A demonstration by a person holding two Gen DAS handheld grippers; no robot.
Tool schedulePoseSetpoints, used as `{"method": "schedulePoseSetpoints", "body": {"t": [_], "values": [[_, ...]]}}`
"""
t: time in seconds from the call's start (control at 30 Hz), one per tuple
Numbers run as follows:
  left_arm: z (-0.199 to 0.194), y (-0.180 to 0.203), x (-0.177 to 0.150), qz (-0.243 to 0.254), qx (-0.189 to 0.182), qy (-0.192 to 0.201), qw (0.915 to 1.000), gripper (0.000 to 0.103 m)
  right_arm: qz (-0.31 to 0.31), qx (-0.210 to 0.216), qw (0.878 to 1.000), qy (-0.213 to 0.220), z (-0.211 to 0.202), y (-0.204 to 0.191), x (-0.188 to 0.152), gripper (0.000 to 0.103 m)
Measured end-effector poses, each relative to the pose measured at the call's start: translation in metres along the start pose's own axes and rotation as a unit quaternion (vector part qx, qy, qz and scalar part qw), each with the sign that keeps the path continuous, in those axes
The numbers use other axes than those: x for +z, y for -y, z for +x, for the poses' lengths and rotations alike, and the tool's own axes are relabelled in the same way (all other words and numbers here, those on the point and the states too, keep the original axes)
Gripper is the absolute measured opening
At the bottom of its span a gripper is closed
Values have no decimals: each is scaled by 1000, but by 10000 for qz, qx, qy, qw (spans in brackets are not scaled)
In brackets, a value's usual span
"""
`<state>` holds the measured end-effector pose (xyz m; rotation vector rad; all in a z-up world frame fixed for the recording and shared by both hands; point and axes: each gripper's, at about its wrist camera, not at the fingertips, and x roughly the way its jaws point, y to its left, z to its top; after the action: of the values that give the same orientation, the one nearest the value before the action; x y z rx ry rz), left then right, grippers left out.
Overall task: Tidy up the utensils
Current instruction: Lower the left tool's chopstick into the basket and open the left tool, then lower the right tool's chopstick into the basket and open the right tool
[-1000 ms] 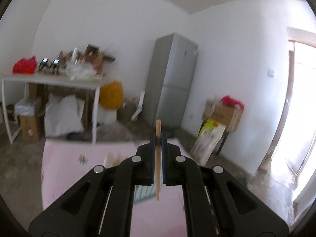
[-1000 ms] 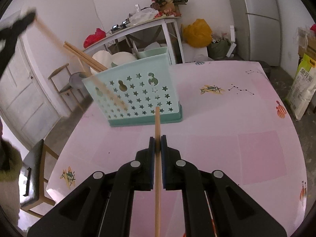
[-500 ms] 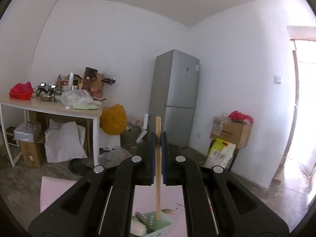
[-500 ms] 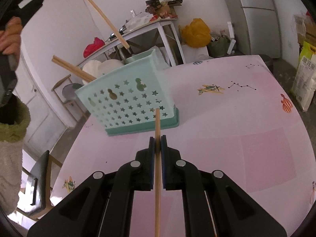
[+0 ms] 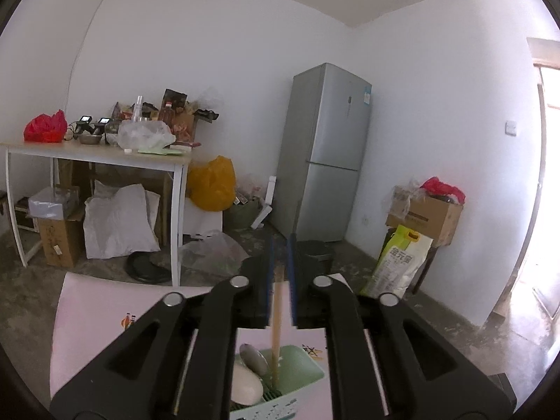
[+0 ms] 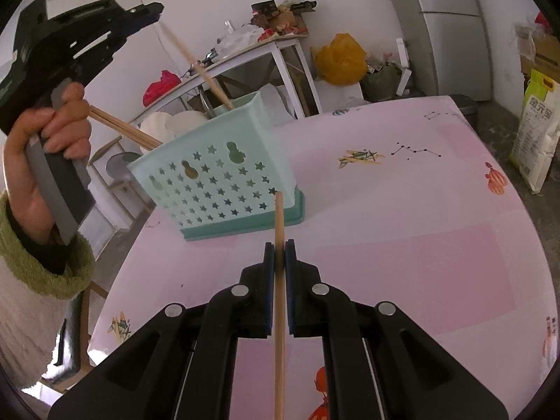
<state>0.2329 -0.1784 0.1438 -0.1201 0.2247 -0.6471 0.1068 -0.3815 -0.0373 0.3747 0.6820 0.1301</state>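
Over the mint-green utensil basket [image 6: 224, 178], which stands on the pink bench [image 6: 420, 245], we hold the left gripper [image 5: 280, 266] with its jaws opening. The chopstick [image 5: 277, 322] between them hangs blurred with a gap on either side, its lower end already inside the basket compartment beside a white spoon [image 5: 245, 388] and a grey one. We judge this a release from above: aimed straight down so the stick drops upright into its slot and does not fall across the rim. Seen from the right wrist, that same stick [image 6: 199, 70] slants down from the left gripper [image 6: 154, 8] into the far compartment, while two more chopsticks [image 6: 122, 129] lean out over the near left edge. The hand [image 6: 45, 147] grips the handle, a green fleecy cuff at the wrist.

The right gripper [image 6: 279, 255] waits low over the bench with its jaws pressed on a second chopstick [image 6: 279, 280], whose tip points at the basket's starred wall, probably queued for the next drop.

As for writing, the yellow-and-white sack [image 5: 399, 266] on the floor carries large characters, too small for us to read surely. The fridge [image 5: 332, 147] bears a blue label we cannot read.
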Motion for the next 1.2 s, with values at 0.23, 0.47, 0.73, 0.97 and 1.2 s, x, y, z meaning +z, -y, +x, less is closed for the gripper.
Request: {"method": "schedulePoseSetpoints", "body": {"t": [0.23, 0.47, 0.73, 0.97, 1.2], "values": [[-49, 0, 4, -44, -91, 258, 9996, 30, 26, -16, 9996, 296, -29, -4, 12, 6], [-113, -12, -7, -106, 48, 242, 9996, 49, -127, 131, 9951, 971, -70, -15, 55, 6], [-162, -41, -47, -185, 354, -53, 9992, 70, -817, 156, 9749, 2065, -108, -55, 138, 6], [-164, -76, -87, -360, 714, -452, 9958, 80, -1316, -29, 9632, 2345, -95, -89, 195, 6], [-145, -91, -116, -222, 914, -756, 9927, 83, -1583, -105, 9592, 2340, -68, -107, 215, 6]]}}
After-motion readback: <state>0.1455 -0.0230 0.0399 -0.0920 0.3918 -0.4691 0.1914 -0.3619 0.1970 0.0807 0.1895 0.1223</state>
